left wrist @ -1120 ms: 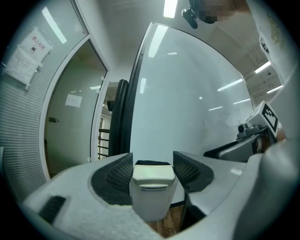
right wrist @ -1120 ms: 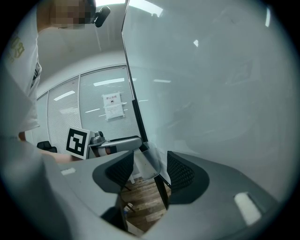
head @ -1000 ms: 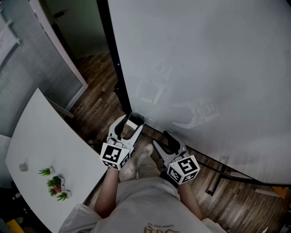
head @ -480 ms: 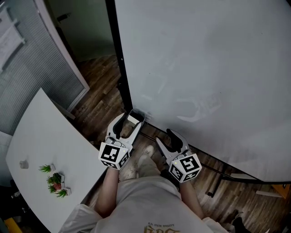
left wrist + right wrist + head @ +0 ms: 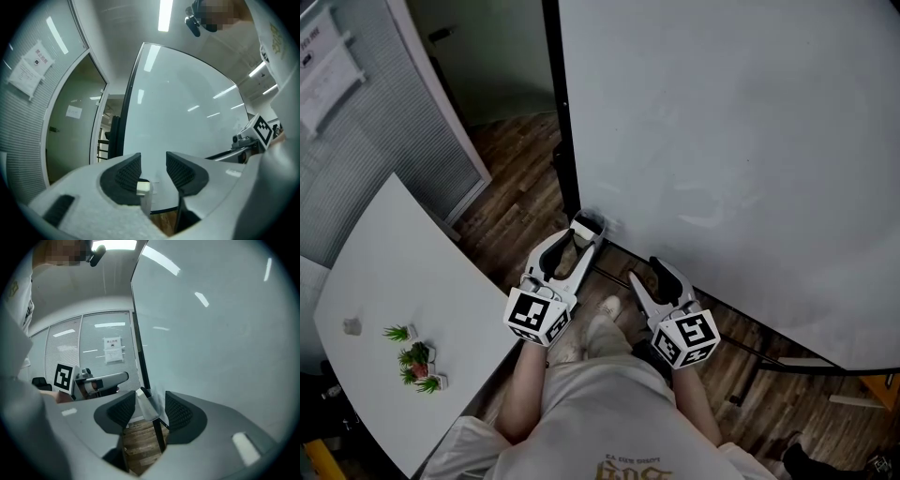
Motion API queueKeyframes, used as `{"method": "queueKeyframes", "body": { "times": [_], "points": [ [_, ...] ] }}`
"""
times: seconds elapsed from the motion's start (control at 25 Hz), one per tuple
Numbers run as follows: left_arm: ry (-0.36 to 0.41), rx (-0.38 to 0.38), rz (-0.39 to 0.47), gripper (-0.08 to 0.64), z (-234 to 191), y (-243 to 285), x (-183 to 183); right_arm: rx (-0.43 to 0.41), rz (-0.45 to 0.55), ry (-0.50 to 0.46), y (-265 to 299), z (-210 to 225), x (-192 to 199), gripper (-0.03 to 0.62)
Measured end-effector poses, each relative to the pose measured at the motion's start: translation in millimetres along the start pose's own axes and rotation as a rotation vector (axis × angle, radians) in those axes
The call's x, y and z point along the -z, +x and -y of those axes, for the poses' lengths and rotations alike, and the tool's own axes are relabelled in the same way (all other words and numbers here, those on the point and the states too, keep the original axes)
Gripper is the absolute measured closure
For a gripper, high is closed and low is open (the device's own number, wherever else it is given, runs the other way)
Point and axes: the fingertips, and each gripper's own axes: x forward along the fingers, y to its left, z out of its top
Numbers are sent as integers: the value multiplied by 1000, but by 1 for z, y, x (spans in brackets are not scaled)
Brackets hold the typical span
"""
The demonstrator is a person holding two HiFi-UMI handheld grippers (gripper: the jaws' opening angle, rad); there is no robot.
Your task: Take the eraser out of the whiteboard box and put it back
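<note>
**Left jaws straddling the box at the board's corner, no grip**

The small white whiteboard box (image 5: 587,223) sits at the lower left corner of the big white whiteboard (image 5: 722,141). That is where the board's bottom edge meets the black frame post (image 5: 563,122). A small cream block (image 5: 143,187) shows at the box's top. Can't tell whether that's the eraser.

Left gripper (image 5: 153,165): jaws about half open and just been closing, with the box top between them. The block sits hard by the left pad, with a clear gap to the right pad. No clamp, and I can't tell whether it touches the left pad.

Right gripper (image 5: 151,404): jaws moderately open, just closed a little, holding nothing. The box only shows through their gap, farther off. This gripper sits beside the left one, below the board's bottom edge and off its face.

Room to move:
- The board face and post block the far side of the box.
- The white tabletop (image 5: 384,281) runs its edge just left of the left gripper's marker cube. Small potted plants (image 5: 414,361) stand well back from that edge.
- Open brown wood floor (image 5: 516,216) lies between the tabletop edge and the post.
- The blinds-covered glass partition (image 5: 384,122) is well apart, up left.
</note>
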Motion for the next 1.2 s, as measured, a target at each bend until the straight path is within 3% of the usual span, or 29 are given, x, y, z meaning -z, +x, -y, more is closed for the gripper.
{"method": "queueKeyframes", "body": {
  "times": [0.16, 0.48, 0.64, 1.2],
  "points": [
    [17, -32, 14, 441, -3, -11, -6, 5, 21, -10, -2, -2, -6, 445],
    [-37, -63, 45, 560, -15, -22, -14, 41, 64, -24, -5, 3, -18, 580],
    [-81, -31, 40, 560, -15, -20, -12, 41, 62, -27, -3, 4, -20, 580],
    [-37, -56, -32, 560, -25, -13, 1, 32, 46, -47, 6, 3, -20, 580]
  ]
}}
